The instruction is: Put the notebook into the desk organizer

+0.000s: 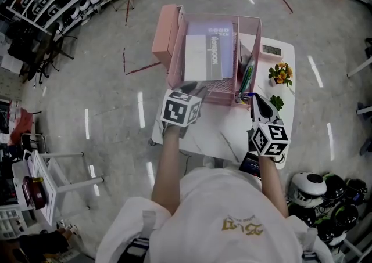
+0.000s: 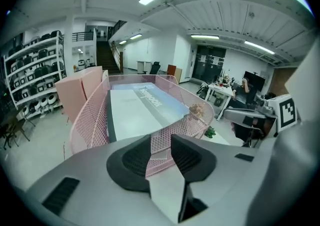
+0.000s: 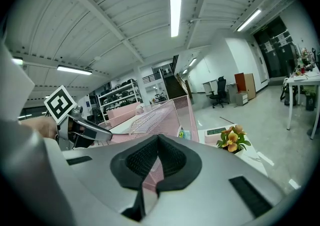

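Observation:
A grey and white notebook lies flat inside the pink mesh desk organizer on the white table. My left gripper sits at the organizer's near wall. In the left gripper view, the jaws of the left gripper stand a little apart. The pink mesh wall shows in the gap, with the notebook beyond it. My right gripper hovers at the organizer's near right corner. Its pads meet in the right gripper view, with nothing between them.
Pens stand in the organizer's right compartment. A pink box leans against its left side. A small potted flower and a flat device with a display sit to the right. Helmets lie on the floor at right.

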`<state>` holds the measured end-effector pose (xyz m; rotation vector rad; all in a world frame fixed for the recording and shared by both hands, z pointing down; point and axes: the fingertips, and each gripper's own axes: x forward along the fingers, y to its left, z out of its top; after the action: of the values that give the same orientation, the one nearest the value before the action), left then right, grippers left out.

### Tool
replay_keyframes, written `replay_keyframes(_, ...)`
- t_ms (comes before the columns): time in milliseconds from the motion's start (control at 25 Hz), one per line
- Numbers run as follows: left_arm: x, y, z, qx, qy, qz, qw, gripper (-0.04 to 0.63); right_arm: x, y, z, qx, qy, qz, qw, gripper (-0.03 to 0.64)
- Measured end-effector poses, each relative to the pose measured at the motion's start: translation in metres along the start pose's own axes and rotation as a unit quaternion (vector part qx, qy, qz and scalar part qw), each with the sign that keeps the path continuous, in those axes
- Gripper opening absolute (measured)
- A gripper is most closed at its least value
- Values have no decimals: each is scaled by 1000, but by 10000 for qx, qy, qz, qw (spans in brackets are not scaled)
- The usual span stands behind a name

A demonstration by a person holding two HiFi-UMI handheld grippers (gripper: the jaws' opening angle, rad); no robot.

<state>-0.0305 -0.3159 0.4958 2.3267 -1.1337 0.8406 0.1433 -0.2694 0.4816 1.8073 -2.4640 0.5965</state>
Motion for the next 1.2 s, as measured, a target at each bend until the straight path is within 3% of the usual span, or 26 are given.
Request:
replay_keyframes(160,-10,0,-4,-174,-341,-87,9992,100,-5,12,3,-112,-21,37,9999,12)
replay_keyframes(280,-20,-1,-2,-357,-783,-189,9961,31,-8,23,9,-190,-68,118,9997,12)
replay_keyframes(360,-27,-4,0,-514,-1075,-280,9925,18,-12,32,12,-211,-102,199,9995,12)
replay_keyframes(440,-35,-8,0,-751,-1367,-425,9868,18,-15,41,13,-238,-80,255,9994,12)
replay_keyframes(600,-49,-19,4,-1284,-2001,-877,9674,17,-21,56,11,-417,-18,222,9989,12)
replay_keyframes(800,-66,-20,-1,-1070,-2376,-732,9627,17,-34,69,10,-490,-120,90,9987,12)
replay_keyframes(960,-78,-16,-7,-1282,-2643,-762,9528,17,-42,78,6,-546,-218,4,9983,12)
replay_keyframes(1200,-86,-18,-15,-1133,-2694,-734,9535,17,-49,85,1,-568,-301,-117,9979,12)
